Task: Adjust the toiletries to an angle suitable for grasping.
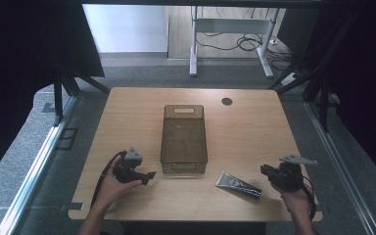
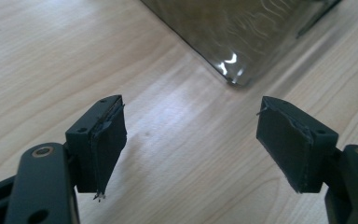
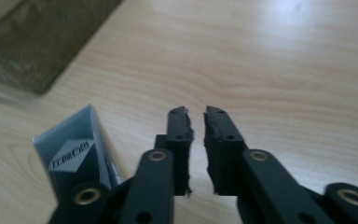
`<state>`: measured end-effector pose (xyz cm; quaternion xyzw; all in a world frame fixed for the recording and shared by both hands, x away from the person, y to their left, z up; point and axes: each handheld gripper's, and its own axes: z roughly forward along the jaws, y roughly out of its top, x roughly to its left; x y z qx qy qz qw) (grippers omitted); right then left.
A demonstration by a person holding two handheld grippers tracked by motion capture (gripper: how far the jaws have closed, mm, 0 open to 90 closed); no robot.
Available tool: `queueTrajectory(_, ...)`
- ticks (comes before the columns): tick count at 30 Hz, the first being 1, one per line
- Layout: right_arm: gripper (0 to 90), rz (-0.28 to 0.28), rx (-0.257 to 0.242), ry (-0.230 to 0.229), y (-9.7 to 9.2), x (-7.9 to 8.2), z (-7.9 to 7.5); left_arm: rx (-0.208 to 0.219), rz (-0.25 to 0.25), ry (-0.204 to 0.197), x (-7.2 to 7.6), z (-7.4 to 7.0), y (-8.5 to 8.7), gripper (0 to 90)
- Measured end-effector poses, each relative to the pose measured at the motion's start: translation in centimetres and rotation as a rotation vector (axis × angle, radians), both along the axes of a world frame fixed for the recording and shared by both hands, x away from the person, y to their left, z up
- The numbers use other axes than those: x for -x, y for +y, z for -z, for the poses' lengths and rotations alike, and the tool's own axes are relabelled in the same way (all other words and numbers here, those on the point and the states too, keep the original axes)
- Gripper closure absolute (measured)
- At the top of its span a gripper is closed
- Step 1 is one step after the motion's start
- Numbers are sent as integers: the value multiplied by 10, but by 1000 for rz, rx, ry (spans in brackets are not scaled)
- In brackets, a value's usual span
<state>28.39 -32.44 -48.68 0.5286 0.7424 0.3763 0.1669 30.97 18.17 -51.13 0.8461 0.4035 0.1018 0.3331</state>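
bin (image 1: 183, 139) — smoky, clear, upright, mid-table | tube (image 1: 238, 185) — flat, just right-front

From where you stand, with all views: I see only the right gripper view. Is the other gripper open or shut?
Observer: The left gripper is open, its jaws wide apart over bare table.
Operator: What is the dark thing at my top left?
Observer: A tinted clear bin, standing mid-table, nothing visible inside.
Operator: Where does the tube lie from it?
Observer: The tube lies apart from the bin's near right corner, before your right gripper.
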Motion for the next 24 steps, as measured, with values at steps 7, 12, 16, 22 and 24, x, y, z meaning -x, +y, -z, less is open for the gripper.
queueTrajectory(7, 896, -90, 77, 109, 12, 0, -9, 3, -14, 11, -4, 4, 6, 244)
queueTrajectory(12, 897, -159, 127, 185, 25, 7, -11, 17, -9, 2, -6, 2, 10, 244)
queueTrajectory(16, 897, -219, 145, 221, 35, 15, -18, 20, -10, -7, -7, -1, 12, 245)
queueTrajectory(22, 897, -292, 189, 250, 52, 32, -22, 17, -3, -11, -5, -2, 6, 245)
queueTrajectory(24, 897, -307, 191, 258, 54, 36, -21, 16, -5, -11, -5, -2, 4, 244)
